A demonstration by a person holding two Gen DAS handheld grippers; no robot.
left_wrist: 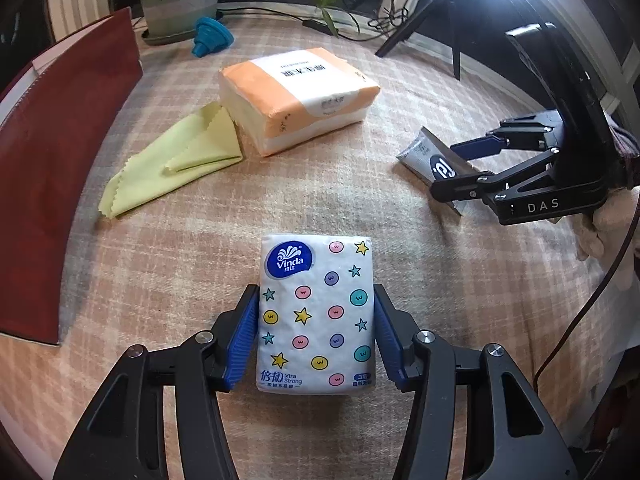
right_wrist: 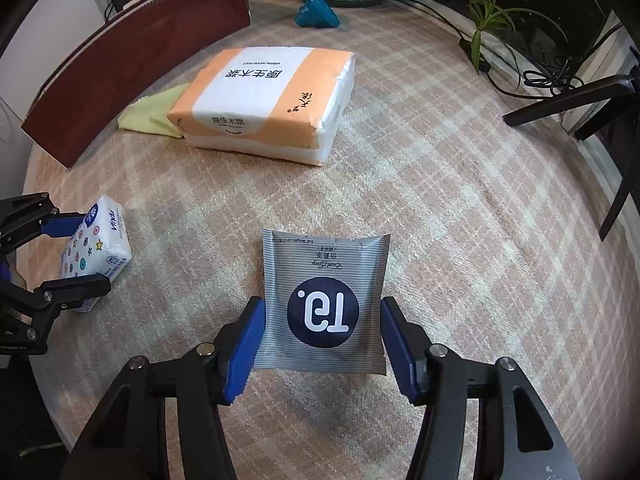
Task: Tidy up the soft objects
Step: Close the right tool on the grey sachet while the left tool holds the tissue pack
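Observation:
A small white Vinda tissue pack (left_wrist: 316,312) with coloured dots and stars lies on the checked tablecloth. My left gripper (left_wrist: 316,292) is shut on it, blue pads against its two long sides. The right wrist view shows the same pack (right_wrist: 100,240) in that gripper (right_wrist: 96,248) at the far left. My right gripper (right_wrist: 322,302) is shut on a grey striped pouch (right_wrist: 324,296) with a dark round logo, which bows slightly between the pads. In the left wrist view that gripper (left_wrist: 442,170) holds the pouch (left_wrist: 424,152) at the right. A large orange-and-white tissue pack (left_wrist: 300,96) and a folded yellow-green cloth (left_wrist: 176,160) lie farther back.
A dark red folder (left_wrist: 60,160) lies along the left edge of the tablecloth. At the back stand a blue funnel (left_wrist: 212,36), a potted plant (left_wrist: 180,4) and a lamp tripod (left_wrist: 440,20) with cables. A gloved hand (left_wrist: 612,228) holds the right gripper.

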